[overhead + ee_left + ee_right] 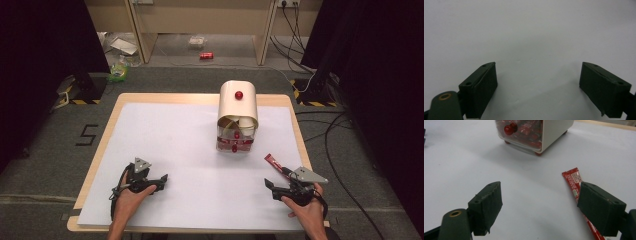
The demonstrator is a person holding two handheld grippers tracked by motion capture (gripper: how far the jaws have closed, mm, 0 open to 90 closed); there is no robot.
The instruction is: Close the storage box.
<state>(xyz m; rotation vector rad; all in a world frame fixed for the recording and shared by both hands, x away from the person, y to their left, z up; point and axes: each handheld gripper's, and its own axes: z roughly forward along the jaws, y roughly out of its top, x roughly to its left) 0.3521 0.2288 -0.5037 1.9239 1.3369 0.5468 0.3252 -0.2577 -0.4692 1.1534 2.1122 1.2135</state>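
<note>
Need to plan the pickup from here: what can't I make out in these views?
- Red foil stick sachet: in the right gripper view its near end lies behind a jaw of the right gripper; print too small.
- White roll-top storage box: right gripper view's top edge cuts it off; in the high view its contents are too small to identify.

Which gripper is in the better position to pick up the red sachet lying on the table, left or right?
Right, probably. The red sachet lies just beside the right gripper, whose jaws are open; the left gripper rests on the far side of the white sheet.
</note>
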